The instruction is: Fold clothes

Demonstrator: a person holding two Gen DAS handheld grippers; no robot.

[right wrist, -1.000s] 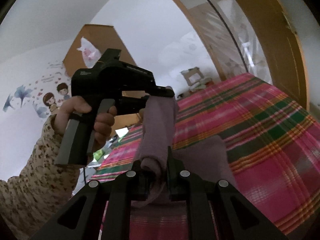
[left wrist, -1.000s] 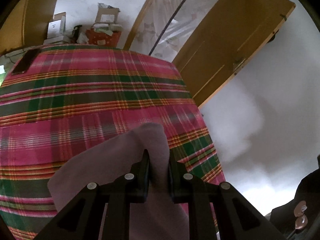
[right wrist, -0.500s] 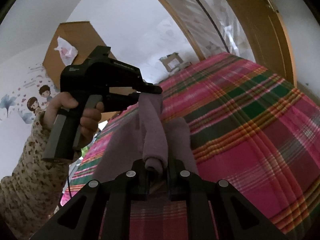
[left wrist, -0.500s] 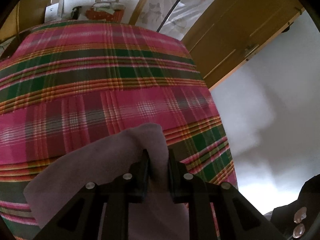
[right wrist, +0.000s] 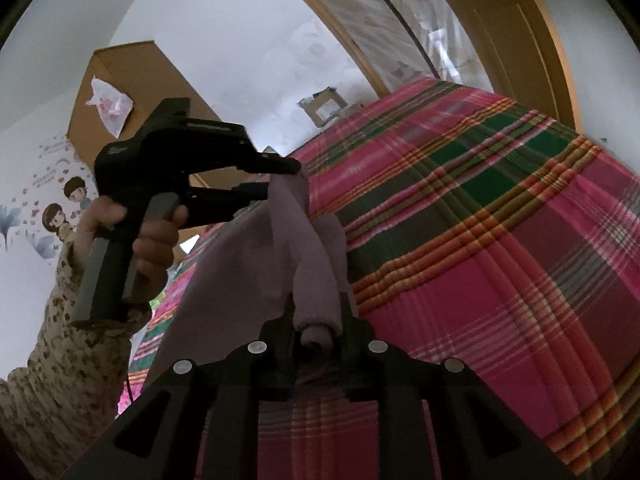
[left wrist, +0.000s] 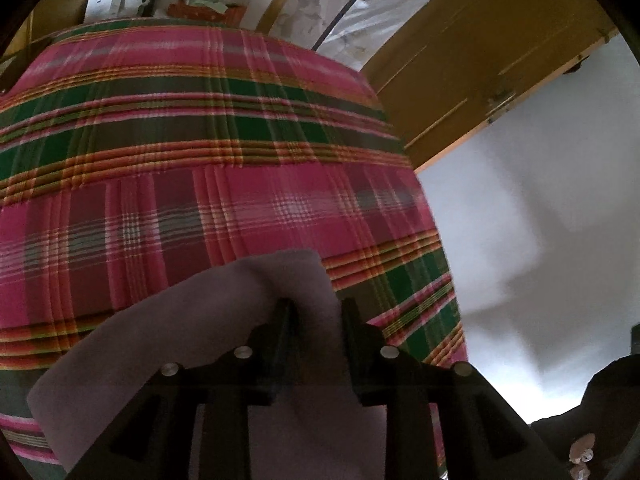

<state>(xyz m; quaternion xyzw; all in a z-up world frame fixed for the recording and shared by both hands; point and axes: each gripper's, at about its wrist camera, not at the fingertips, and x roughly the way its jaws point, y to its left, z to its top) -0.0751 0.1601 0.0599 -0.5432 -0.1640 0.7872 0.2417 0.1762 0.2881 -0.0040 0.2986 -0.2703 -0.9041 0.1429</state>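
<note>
Plaid-covered bed [left wrist: 200, 140] fills both views. Above its near edge hangs a mauve garment [right wrist: 248, 264], lifted between both grippers: left gripper [left wrist: 316, 312] and right gripper [right wrist: 318, 320] fingers each clamp an edge. Seemingly mid-fold; next, lay it flat without slackening.

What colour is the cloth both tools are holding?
Plain dusty mauve cloth, no pattern; clearest in the right wrist view.

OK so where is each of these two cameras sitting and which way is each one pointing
Left wrist: on the left gripper, looking along its fingers down over the plaid bedspread toward a wooden door; no body part is clearly visible.
Right wrist: on the right gripper, facing across the bed at the left gripper, a hand and floral sleeve.
Shared: the mauve garment, clamped by both.
</note>
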